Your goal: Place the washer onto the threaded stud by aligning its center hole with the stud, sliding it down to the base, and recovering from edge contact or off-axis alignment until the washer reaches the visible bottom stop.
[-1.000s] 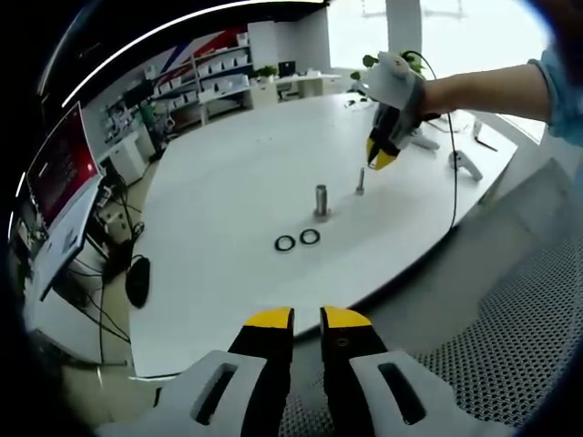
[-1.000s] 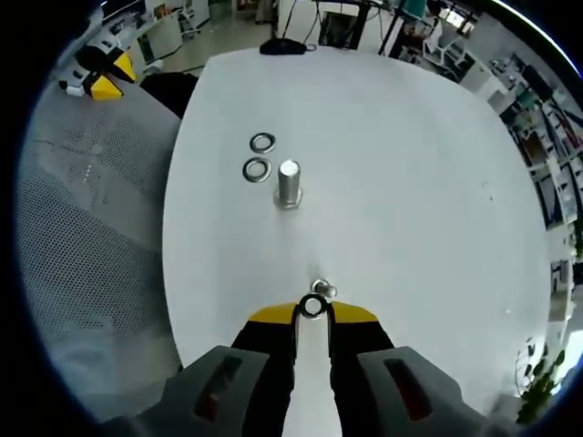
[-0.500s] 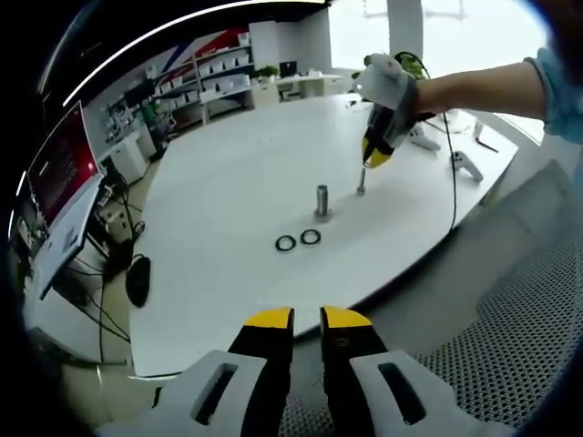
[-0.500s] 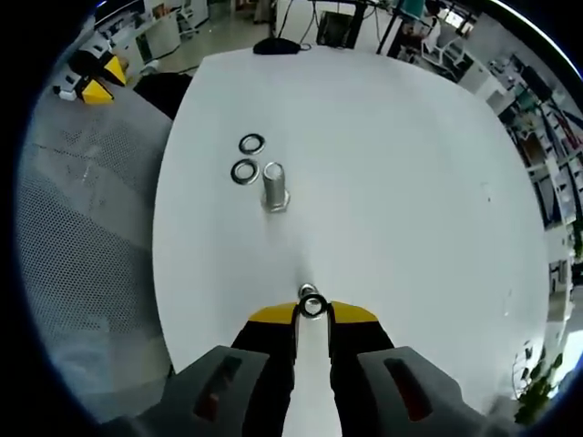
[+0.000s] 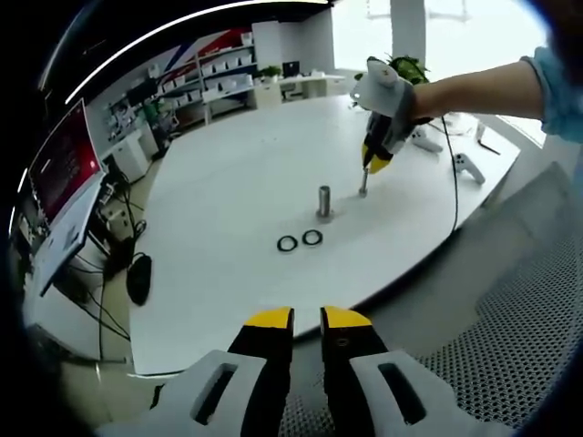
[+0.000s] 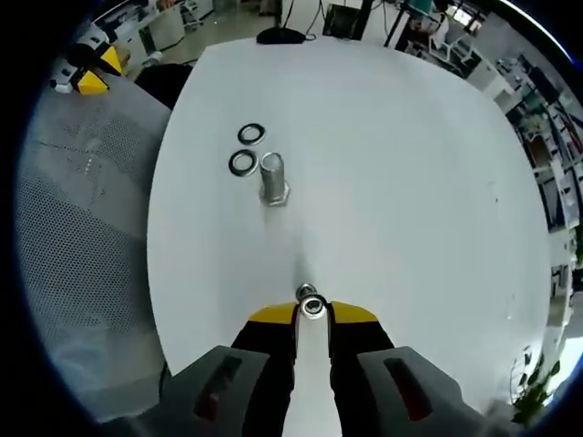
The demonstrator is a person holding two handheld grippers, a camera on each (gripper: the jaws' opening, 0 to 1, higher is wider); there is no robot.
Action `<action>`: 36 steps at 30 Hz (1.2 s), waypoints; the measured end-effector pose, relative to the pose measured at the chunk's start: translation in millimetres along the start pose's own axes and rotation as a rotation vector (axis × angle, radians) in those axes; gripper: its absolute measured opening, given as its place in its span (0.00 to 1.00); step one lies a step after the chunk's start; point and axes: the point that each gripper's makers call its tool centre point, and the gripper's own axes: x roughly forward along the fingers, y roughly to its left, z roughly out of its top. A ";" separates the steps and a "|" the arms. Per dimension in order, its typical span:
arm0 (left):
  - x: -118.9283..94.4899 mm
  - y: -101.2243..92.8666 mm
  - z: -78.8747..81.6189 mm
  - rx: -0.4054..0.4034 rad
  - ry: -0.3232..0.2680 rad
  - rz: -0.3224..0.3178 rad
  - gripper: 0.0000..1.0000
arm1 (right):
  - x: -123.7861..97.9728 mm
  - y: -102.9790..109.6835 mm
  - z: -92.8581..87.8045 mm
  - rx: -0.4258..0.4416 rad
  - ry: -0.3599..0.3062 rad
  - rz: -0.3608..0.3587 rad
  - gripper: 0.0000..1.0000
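Observation:
My right gripper is shut on a small steel washer, which it holds flat at its tips. The top of a thin threaded stud pokes out just beyond the washer, touching its far rim. In the left gripper view a hand holds that right gripper tip-down right above the thin stud on the white table. My left gripper hangs off the table's near edge, jaws together with nothing between them.
A thicker steel bolt stands upright mid-table, with two loose washers lying flat beside it. The same bolt and washers show in the left gripper view. A mesh chair sits to the right, a mouse at the far edge.
The right gripper has carried the washer in over the thin stud and dropped slightly, so the stud's top now sits against the washer. The left gripper has stayed put.

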 end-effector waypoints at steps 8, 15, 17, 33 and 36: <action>0.5 0.1 -0.3 -0.003 0.005 -0.001 0.09 | 23.7 1.9 -6.9 -0.005 0.033 0.021 0.14; 0.8 -0.1 -1.1 -0.001 0.009 -0.002 0.09 | 40.5 5.9 -10.3 -0.021 0.062 0.042 0.14; 0.8 -0.2 -1.2 0.000 0.011 -0.003 0.09 | 42.8 5.2 -11.4 -0.032 0.063 0.040 0.14; 1.0 -0.7 -1.0 0.005 0.012 -0.009 0.09 | -5.3 16.9 -2.3 0.086 -0.113 0.005 0.28; 1.0 -0.6 -0.8 0.005 0.011 -0.009 0.09 | -20.2 24.4 -0.5 0.112 -0.155 0.002 0.28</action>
